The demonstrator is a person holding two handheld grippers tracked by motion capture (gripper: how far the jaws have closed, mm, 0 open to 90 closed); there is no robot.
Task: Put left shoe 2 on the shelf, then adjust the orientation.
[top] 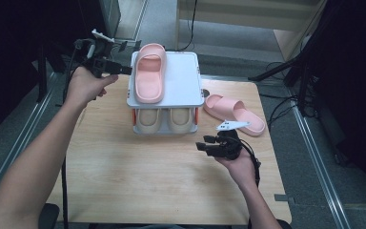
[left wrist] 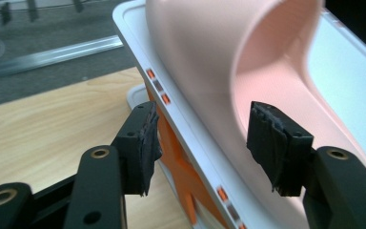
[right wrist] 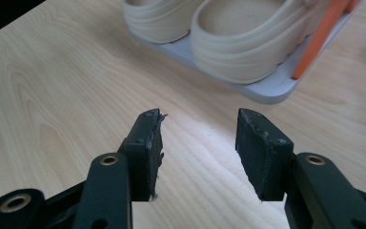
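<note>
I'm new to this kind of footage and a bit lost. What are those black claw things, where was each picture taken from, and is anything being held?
A person sits at a wooden table with a hand-held two-jaw gripper in each hand. The high view looks down from above; the other two pictures come from small cameras riding on each gripper, looking along its black jaws.

On the table stands a small two-level shoe rack. A pink slipper lies on its top shelf, and a beige pair sits on the lower shelf. A second pink slipper lies on the table right of the rack.

The left gripper is at the rack's left edge, jaws open astride that edge beside the slipper, pressing on nothing. The right gripper hovers over bare table in front of the rack, jaws open and empty. So nothing is held.
</note>
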